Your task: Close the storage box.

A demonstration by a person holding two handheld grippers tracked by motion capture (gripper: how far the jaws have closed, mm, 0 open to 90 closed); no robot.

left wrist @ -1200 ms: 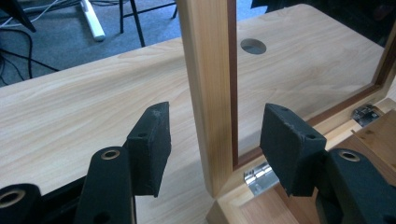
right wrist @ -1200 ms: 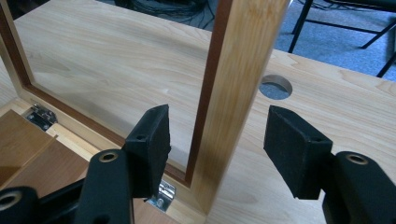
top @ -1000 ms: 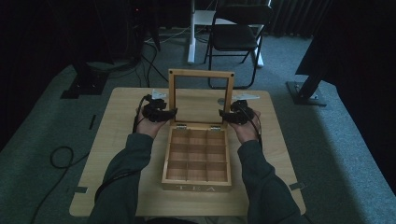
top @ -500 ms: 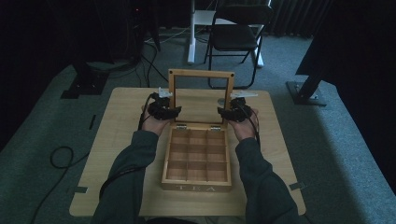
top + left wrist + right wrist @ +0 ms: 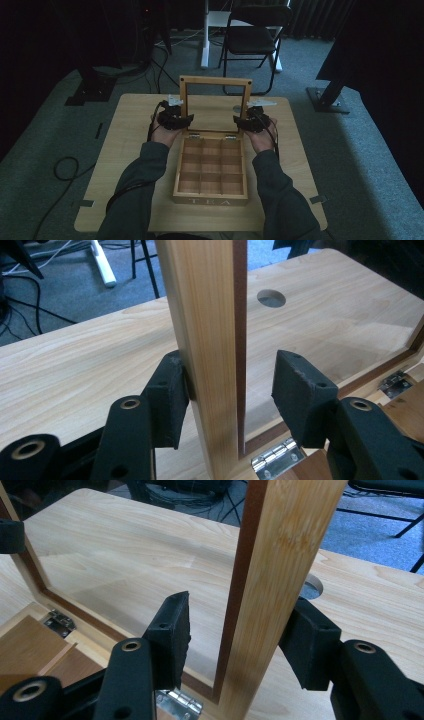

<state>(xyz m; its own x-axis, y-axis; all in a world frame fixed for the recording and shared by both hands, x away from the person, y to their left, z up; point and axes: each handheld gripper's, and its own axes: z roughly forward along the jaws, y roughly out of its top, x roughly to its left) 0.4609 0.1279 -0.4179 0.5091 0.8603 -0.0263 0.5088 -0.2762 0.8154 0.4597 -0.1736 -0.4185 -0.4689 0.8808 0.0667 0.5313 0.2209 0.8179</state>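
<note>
Straddling upright lid (image 5: pixel 213 84), hand-held grippers

1. Pale wooden counter (image 5: pixel 125 145), rounded corners, with a round hole (image 5: pixel 271 298) through its top near the far edge.
2. Dark folding chair (image 5: pixel 255 35) well beyond the counter, on grey carpet floor (image 5: pixel 360 165).
3. White post (image 5: pixel 206 30) just left of the chair, rising from a white base.
4. Black cable (image 5: pixel 62 170) looped on the floor left of the counter.
5. Dark stand foot (image 5: pixel 327 100) at far right.
</note>
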